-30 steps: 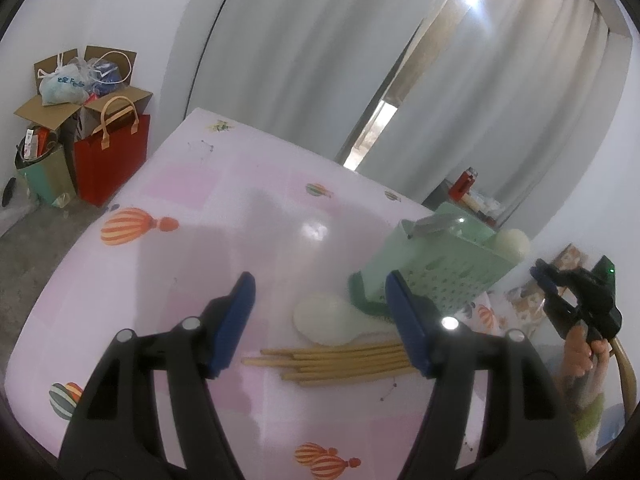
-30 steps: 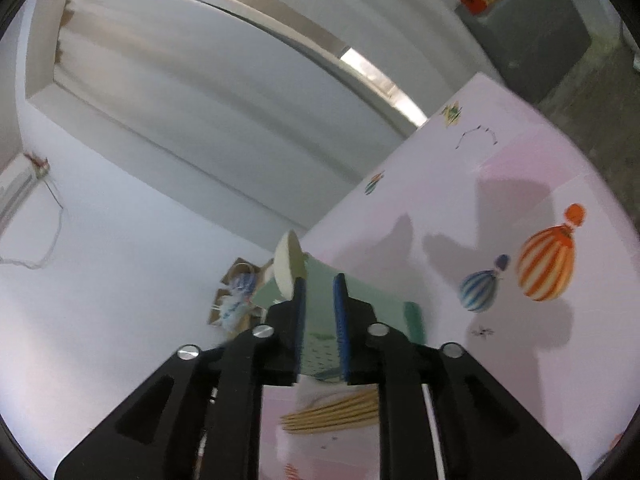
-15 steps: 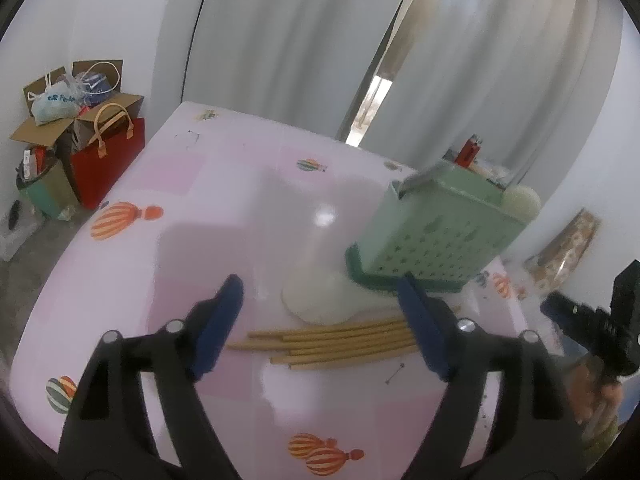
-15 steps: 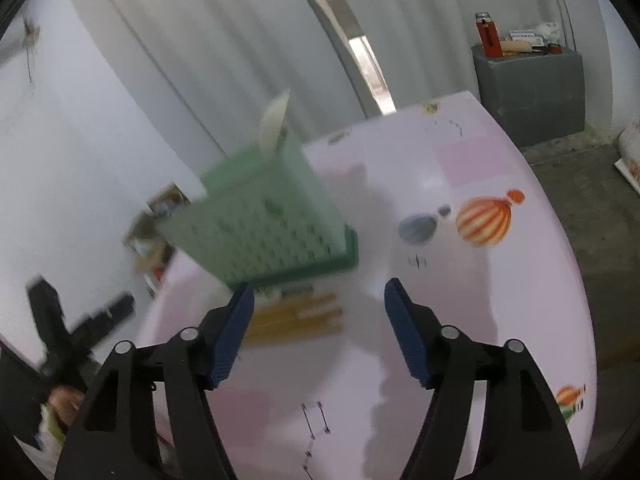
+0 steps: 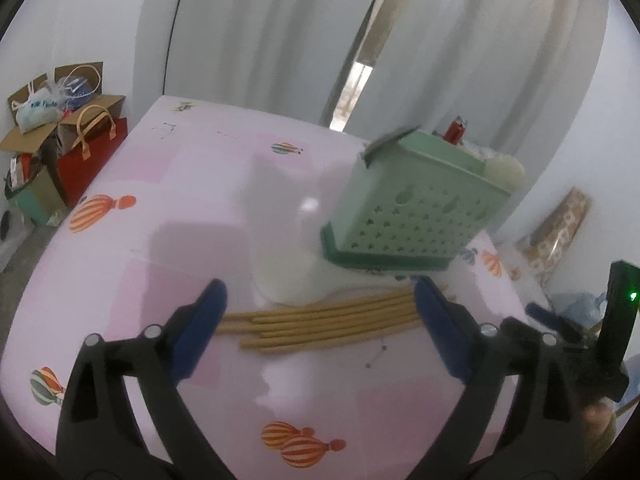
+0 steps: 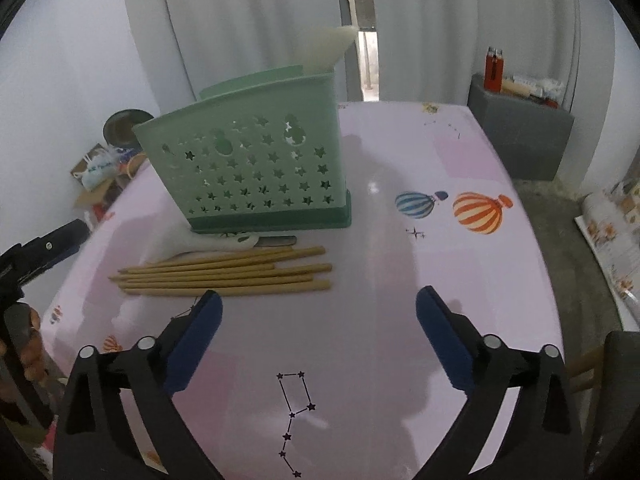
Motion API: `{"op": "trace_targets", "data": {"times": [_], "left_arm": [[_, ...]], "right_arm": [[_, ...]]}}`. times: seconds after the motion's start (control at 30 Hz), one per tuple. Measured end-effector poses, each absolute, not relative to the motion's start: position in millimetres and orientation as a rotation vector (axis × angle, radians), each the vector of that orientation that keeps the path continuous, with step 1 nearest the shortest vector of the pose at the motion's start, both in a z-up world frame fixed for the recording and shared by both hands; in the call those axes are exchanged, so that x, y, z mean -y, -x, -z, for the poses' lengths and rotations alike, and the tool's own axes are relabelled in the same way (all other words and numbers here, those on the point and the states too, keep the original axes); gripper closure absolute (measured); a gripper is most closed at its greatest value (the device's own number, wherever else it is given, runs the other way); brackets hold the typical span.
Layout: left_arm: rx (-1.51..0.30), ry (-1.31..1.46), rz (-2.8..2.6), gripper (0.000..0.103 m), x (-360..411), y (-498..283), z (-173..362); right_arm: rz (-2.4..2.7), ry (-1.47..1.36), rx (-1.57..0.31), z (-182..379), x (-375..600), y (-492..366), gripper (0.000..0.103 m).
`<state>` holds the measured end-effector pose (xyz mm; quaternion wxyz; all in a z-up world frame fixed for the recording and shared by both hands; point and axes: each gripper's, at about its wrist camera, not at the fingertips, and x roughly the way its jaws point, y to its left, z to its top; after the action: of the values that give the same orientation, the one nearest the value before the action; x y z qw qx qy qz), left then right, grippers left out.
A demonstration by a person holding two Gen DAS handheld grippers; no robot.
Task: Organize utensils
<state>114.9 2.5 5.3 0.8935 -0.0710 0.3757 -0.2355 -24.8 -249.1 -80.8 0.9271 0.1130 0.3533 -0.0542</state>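
Chopsticks [image 6: 224, 276] lay loose at twelve o'clock of the left gripper [image 5: 320, 328], just before the green caddy [image 6: 256, 168], while both it and the right gripper [image 6: 318, 336] were opening empty, so a skewed pinch could scatter them.

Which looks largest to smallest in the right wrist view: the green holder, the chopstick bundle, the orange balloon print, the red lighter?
1. green holder
2. chopstick bundle, about as long as the holder is wide, but far thinner
3. orange balloon print
4. red lighter, though it sits farther away, so its true size is unsure
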Motion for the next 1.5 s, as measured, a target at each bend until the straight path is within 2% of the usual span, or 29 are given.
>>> {"op": "trace_targets", "data": {"times": [0.13,1.5], "left_arm": [[-0.783,0.12,0.473,0.009,1.6,-113.8,-5.7],[-0.747,0.151,0.509,0.009,-5.4,-111.1,-7.4]], "right_arm": [[0.132,-0.191,-0.719,78.4,241.6,26.2,0.007],[0.207,-0.05,-0.673,72.3,221.2,26.3,0.007]]}}
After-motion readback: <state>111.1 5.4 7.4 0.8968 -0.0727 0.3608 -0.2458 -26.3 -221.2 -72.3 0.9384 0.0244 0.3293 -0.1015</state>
